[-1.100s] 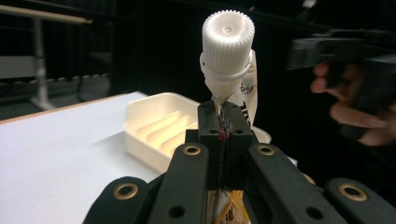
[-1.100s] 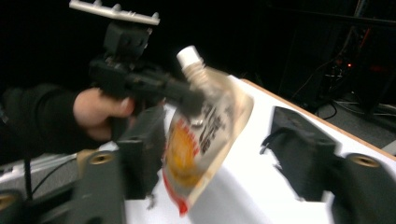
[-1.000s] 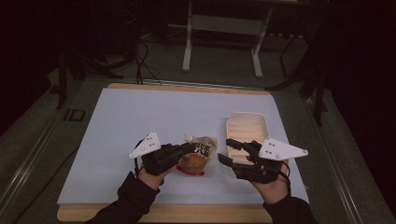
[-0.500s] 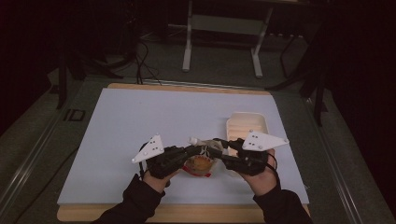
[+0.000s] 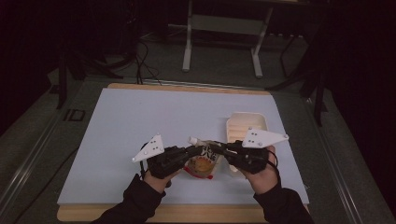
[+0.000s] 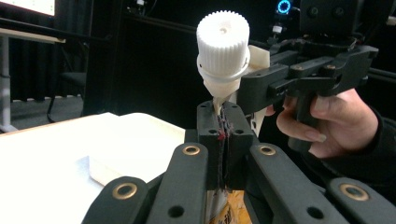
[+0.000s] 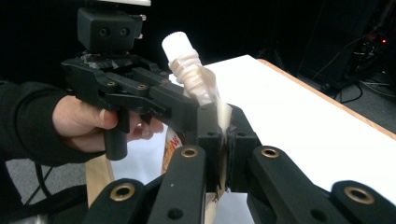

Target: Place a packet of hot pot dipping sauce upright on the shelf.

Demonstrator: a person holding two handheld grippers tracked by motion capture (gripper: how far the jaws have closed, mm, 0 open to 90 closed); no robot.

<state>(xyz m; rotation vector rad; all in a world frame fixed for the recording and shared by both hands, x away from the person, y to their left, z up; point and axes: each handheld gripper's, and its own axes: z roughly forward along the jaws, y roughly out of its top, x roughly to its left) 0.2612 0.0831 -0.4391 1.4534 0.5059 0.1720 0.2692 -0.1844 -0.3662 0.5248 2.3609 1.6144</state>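
Observation:
A spouted food pouch [image 5: 203,164] with an orange printed front and a white screw cap [image 5: 192,139] is held up above the white mat [image 5: 140,116], between the two grippers. My left gripper [image 5: 194,151] is shut on the pouch's top edge just under the cap [image 6: 222,35], as its own view shows [image 6: 223,114]. My right gripper [image 5: 218,148] comes in from the other side; its jaws have just been closing and now pinch the same top seam [image 7: 225,121] beside the spout [image 7: 187,60]. The two grippers stand nose to nose, almost touching.
A cream-coloured shallow tray [image 5: 247,122] lies on the mat just behind the right hand. The mat covers a wooden board [image 5: 187,87]. Dark floor, cables and a metal stand's legs [image 5: 219,46] lie beyond the far edge.
My right gripper has moved left from over the tray to the pouch and shut on its top edge. The left gripper has kept its hold in place.

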